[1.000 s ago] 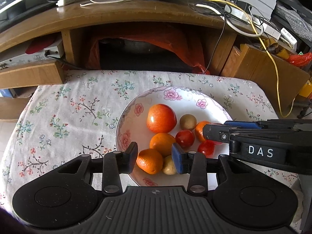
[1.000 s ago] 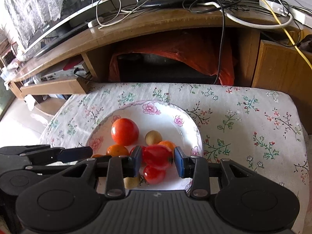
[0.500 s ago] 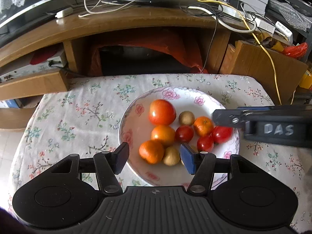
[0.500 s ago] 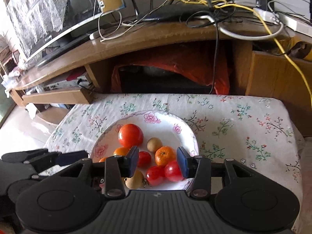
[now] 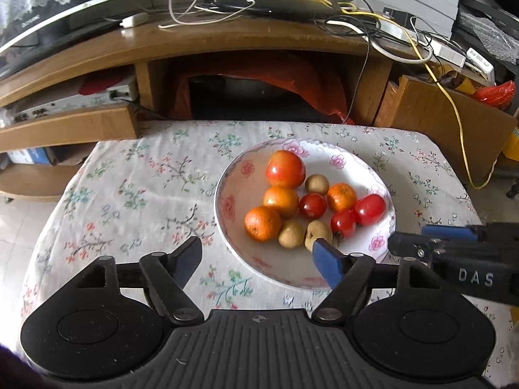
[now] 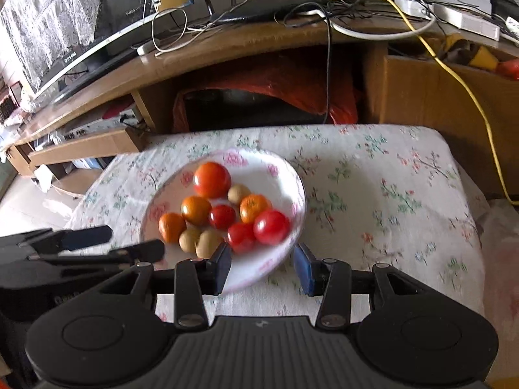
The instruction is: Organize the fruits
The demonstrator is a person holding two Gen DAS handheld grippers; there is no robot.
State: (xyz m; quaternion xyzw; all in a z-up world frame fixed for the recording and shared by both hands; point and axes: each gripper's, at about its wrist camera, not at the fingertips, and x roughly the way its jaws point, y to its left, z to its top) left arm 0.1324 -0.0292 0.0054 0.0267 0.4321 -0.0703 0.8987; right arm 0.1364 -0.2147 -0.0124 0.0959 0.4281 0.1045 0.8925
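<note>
- Fruits point(image 5: 305, 204) all sit in the floral plate point(image 5: 233, 214) on the clothed desk point(image 5: 136, 194): big tomato, oranges, small tomatoes, brown ones.
- Left claw point(image 5: 258, 257) spread wide, empty, near plate's front rim; its jaws have just been opening, nothing between.
- Right claw point(image 6: 262, 264) partly spread, empty, straddling the plate's near edge.
- Risk: right tomato point(image 5: 369, 209) sits at the rim; a claw bumping the plate could roll it off.
- Versus a second ago: right claw no longer pinches the tomato; both claws pulled back.

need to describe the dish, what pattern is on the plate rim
Pink flowers on white plate, clearest in the left wrist view.
</note>
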